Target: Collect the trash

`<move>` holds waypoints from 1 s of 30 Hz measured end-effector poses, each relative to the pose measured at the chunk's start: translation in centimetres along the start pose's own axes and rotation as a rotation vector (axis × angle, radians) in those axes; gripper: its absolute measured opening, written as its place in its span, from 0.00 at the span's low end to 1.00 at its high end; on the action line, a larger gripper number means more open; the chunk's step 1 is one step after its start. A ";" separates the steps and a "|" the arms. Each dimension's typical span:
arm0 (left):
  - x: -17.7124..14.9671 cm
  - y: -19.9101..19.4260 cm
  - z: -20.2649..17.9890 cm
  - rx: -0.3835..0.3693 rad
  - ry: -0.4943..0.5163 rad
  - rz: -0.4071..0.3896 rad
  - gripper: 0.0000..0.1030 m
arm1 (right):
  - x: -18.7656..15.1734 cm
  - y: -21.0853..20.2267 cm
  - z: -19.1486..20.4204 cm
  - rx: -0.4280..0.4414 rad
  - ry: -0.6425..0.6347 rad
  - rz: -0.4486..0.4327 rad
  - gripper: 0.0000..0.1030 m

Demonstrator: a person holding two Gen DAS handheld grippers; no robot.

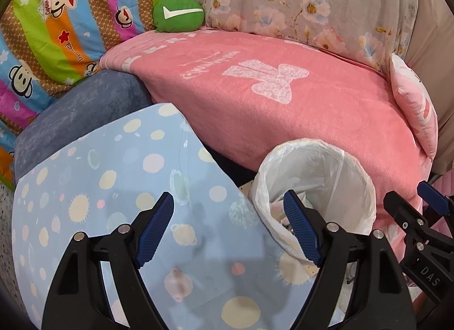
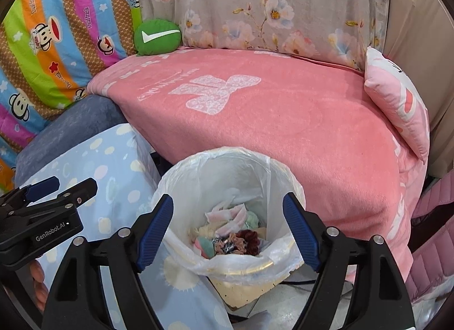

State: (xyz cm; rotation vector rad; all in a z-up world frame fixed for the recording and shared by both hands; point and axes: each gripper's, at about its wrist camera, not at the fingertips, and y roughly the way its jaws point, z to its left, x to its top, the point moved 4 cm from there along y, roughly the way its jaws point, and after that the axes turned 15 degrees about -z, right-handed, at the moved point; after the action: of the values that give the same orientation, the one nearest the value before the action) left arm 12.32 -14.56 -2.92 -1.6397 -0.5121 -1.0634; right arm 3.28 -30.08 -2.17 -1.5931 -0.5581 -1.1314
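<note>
You are holding both grippers open and empty over the trash bin (image 2: 227,216), which is standing on the floor against the pink blanket (image 2: 283,119), just beside the blue dotted cloth (image 1: 113,188). Your right gripper (image 2: 228,230) is hovering right above the bin's mouth; your left gripper (image 1: 228,227) is hanging over the cloth, its right finger overlapping the bin's rim. The trash (image 2: 229,233) is lying at the bottom of the bin liner (image 2: 198,176): crumpled tissue, soft scraps, something dark and fuzzy. It is looking light, limp and compressible, so you would pinch a raised fold, not a flat edge. The thin liner is probably slippery and easy to tear, so avoid snagging it.
</note>
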 end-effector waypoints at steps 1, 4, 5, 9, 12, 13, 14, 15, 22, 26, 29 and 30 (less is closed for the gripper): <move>-0.3 0.0 0.0 0.000 0.002 0.004 0.73 | -0.3 0.0 0.0 -0.006 -0.010 0.002 0.75; -1.1 0.0 -0.2 0.004 0.016 0.012 0.74 | -1.1 -0.1 0.0 -0.025 -0.034 0.015 0.78; -1.4 -0.1 -0.3 0.004 0.020 0.012 0.74 | -1.4 -0.1 -0.1 -0.027 -0.037 0.018 0.79; -2.4 -0.3 -0.4 0.019 0.036 0.002 0.83 | -2.3 -0.3 -0.3 -0.045 -0.063 0.025 0.81; -3.1 -0.4 -0.6 0.023 0.061 0.005 0.83 | -2.9 -0.5 -0.5 -0.061 -0.072 0.036 0.82; -3.3 -0.3 -0.7 0.019 0.065 0.011 0.83 | -3.0 -0.5 -0.6 -0.057 -0.068 0.037 0.82; -3.6 -0.3 -0.7 0.018 0.070 0.018 0.83 | -3.1 -0.6 -0.7 -0.056 -0.063 0.041 0.84; -3.7 -0.3 -0.7 0.018 0.071 0.021 0.84 | -3.3 -0.6 -0.7 -0.053 -0.059 0.046 0.85; -4.6 -0.3 -0.6 0.012 0.062 0.042 0.85 | -4.4 -0.5 -0.7 -0.039 -0.068 0.060 0.94; -5.0 -0.2 -0.8 0.019 0.067 0.046 0.87 | -4.8 -0.4 -0.8 -0.037 -0.059 0.060 0.94; -5.3 -0.2 -1.0 0.021 0.067 0.045 0.89 | -4.9 -0.4 -0.7 -0.047 -0.077 0.053 0.94; -5.3 -0.1 -1.0 0.022 0.067 0.046 0.89 | -4.9 -0.3 -0.7 -0.052 -0.084 0.054 0.94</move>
State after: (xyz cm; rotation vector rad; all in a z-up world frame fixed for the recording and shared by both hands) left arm 9.10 -14.51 -7.27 -1.5842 -0.4386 -1.0716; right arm 0.54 -29.70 -6.32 -1.6970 -0.5418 -1.0502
